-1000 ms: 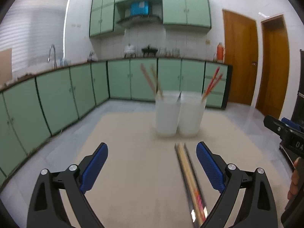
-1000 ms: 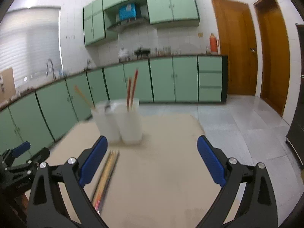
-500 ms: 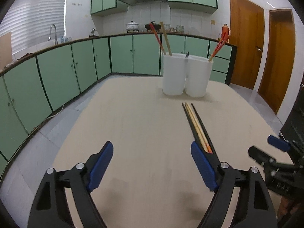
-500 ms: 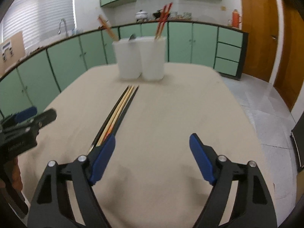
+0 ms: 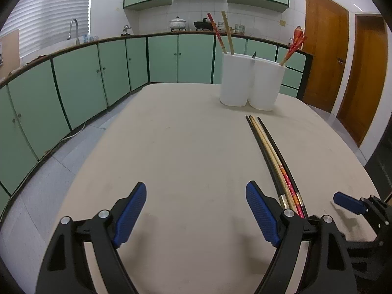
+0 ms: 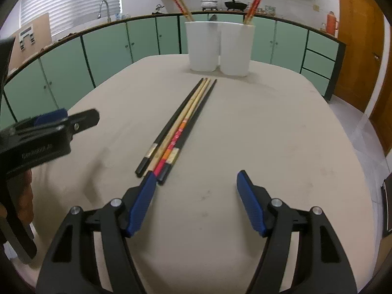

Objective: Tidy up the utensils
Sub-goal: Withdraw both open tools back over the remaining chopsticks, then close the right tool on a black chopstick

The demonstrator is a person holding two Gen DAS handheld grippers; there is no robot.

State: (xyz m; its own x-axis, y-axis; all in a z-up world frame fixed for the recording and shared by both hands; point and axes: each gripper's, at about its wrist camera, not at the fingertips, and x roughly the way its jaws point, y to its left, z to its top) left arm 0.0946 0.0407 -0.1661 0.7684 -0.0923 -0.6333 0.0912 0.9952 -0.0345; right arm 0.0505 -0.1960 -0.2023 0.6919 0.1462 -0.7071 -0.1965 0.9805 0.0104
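Observation:
Several chopsticks (image 6: 181, 127), two black, one pale bamboo and one red-patterned, lie side by side on the beige table (image 6: 269, 127). They point at two white holders (image 6: 202, 46) (image 6: 235, 49) at the far end, each with chopsticks standing in it. My right gripper (image 6: 196, 178) hovers low just behind the chopsticks' near ends. Its jaws are closing with nothing between them, and its left fingertip (image 6: 149, 183) is beside the red end. My left gripper (image 5: 196, 196) is open over bare table, with the chopsticks (image 5: 272, 156) just right of its right finger.
Green kitchen cabinets (image 5: 98, 78) with a sink tap (image 5: 73, 29) run along the left and back walls. Wooden doors (image 5: 325, 56) stand at the right. In each wrist view the other gripper shows at the frame's side (image 5: 348, 202) (image 6: 49, 122).
Both grippers have come down toward the table and tilted downward, so the loose chopsticks now lie close ahead. The right jaws have narrowed steadily; the left jaws narrowed a little at first.

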